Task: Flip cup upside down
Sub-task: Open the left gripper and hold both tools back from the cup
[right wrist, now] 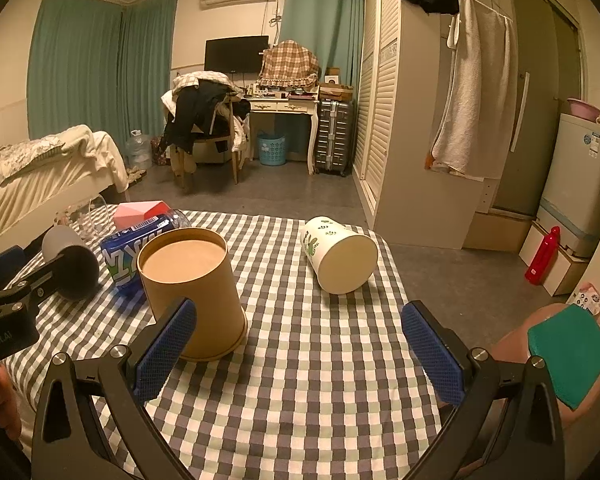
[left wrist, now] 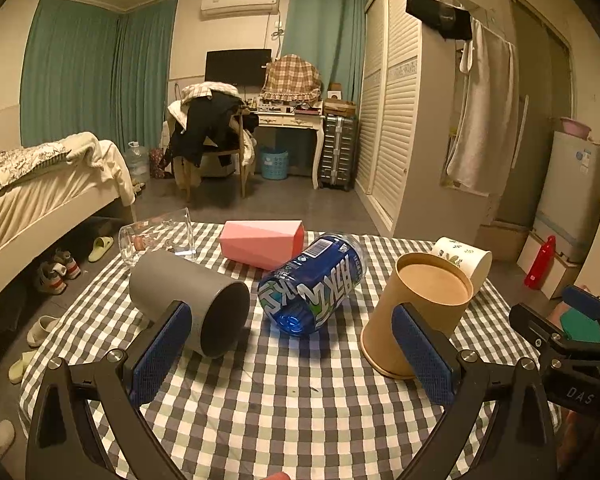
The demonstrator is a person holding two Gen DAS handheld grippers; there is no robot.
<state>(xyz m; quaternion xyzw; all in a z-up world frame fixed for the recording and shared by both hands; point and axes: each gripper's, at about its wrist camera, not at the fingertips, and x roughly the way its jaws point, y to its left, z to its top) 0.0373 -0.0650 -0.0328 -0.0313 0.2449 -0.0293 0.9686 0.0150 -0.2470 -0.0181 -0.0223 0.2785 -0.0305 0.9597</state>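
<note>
1. The counter (right wrist: 320,360), under its checked cloth, carries six vessels, and from where I stand only one of them looks dealt with.
2. The brown paper cup (right wrist: 192,292) stands mouth-down near the middle front, its recessed base facing up, so I'd judge that one already flipped.
3. The blue cup (left wrist: 312,284) lies on its side just behind it, beside the grey cup (left wrist: 192,304), also on its side with its mouth toward us.
4. The pink cup (left wrist: 262,242) and a clear glass (left wrist: 156,236) lie toppled at the far edge.
5. The white leaf-print cup (right wrist: 340,256) lies on its side to the right, apart from the rest.
6. The left tool (left wrist: 292,352) is spread wide, holding nothing, bracketing the grey and brown cups.
7. The right tool (right wrist: 296,352) is equally wide and empty, short of the white cup, probably next.
</note>
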